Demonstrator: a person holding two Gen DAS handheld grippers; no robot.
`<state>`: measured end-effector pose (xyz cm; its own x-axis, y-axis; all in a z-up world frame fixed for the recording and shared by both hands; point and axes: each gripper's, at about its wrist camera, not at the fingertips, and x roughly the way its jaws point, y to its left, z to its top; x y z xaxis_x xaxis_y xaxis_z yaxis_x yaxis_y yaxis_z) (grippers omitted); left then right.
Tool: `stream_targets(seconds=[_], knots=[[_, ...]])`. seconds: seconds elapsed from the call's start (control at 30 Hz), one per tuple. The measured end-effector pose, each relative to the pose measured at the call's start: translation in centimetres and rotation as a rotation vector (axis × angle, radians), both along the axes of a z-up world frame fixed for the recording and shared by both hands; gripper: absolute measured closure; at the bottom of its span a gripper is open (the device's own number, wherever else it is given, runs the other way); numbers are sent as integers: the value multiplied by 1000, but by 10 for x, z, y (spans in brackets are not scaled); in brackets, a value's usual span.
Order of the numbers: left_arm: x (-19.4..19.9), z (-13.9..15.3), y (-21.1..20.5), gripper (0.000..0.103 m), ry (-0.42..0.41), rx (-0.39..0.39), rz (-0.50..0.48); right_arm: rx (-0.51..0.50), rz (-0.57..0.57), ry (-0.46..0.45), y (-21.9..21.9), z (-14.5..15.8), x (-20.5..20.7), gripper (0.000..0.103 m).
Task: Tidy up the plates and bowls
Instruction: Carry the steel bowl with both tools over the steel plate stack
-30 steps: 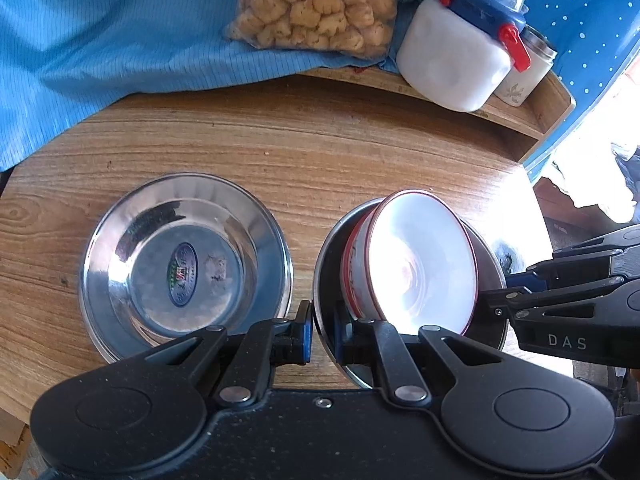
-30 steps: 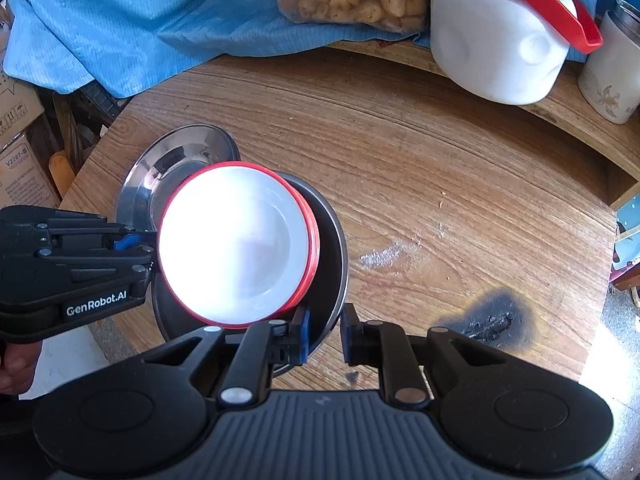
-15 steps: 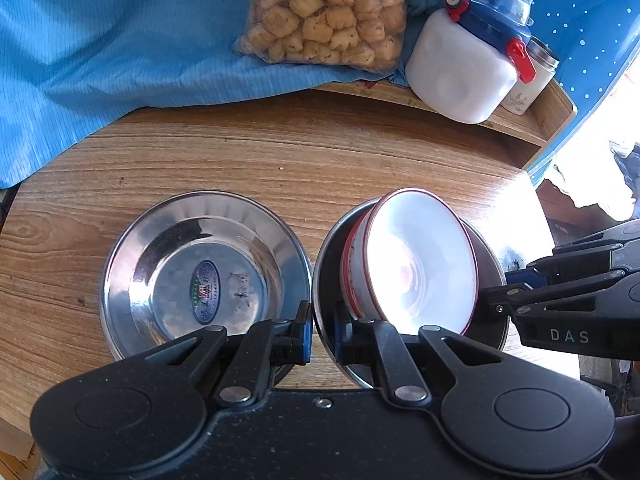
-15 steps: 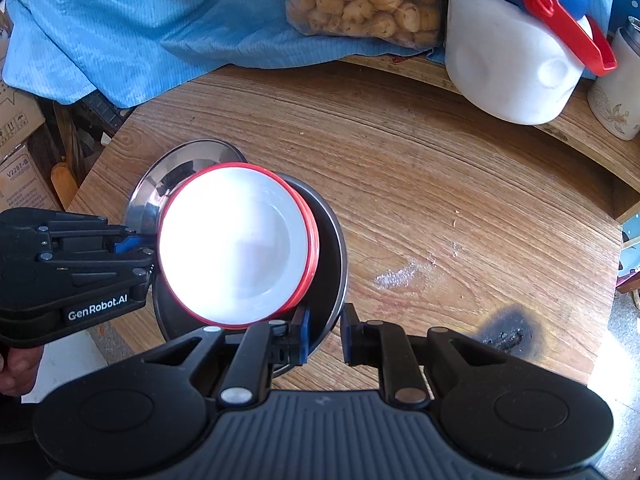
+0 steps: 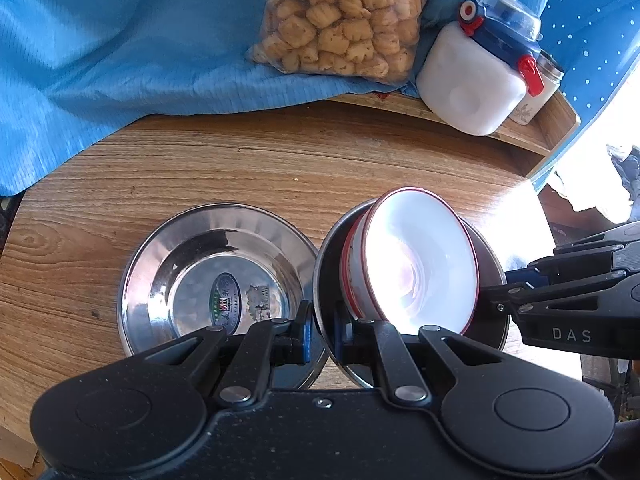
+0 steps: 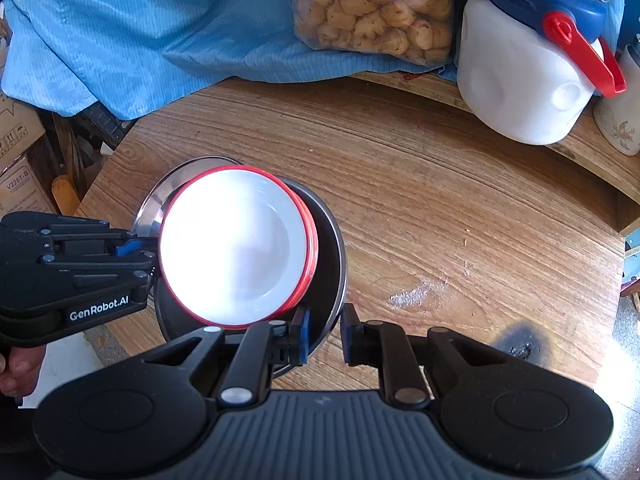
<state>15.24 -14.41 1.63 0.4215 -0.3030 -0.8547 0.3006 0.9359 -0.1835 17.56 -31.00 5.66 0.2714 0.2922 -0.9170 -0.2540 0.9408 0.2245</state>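
- The left claw (image 5: pixel 320 334) is clamped on the near rim of the dark plate (image 5: pixel 326 264); the right claw (image 6: pixel 323 334) is clamped on the same rim at 3 o'clock.
- The red-rimmed white bowls (image 6: pixel 236 246) sit tilted inside this plate, apparently two nested.
- The steel plate (image 5: pixel 168 264) lies on the wooden surface (image 5: pixel 280 160), at 9 o'clock, just beside the dark one.
- The step in hand seems to be carrying the stack; the next move calls for setting it level onto the steel plate.

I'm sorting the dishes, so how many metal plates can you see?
2. A shiny plate lies on the table. A darker plate, carrying a white bowl, is held beside it by the left gripper and right gripper. Others may hide underneath.
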Motion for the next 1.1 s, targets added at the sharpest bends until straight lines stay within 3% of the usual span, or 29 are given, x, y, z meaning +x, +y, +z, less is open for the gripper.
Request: stream_targets(seconds=[1.1], knots=[[18,10,30,93,7,-14,47,-9,46,-42,32,7,18,86]])
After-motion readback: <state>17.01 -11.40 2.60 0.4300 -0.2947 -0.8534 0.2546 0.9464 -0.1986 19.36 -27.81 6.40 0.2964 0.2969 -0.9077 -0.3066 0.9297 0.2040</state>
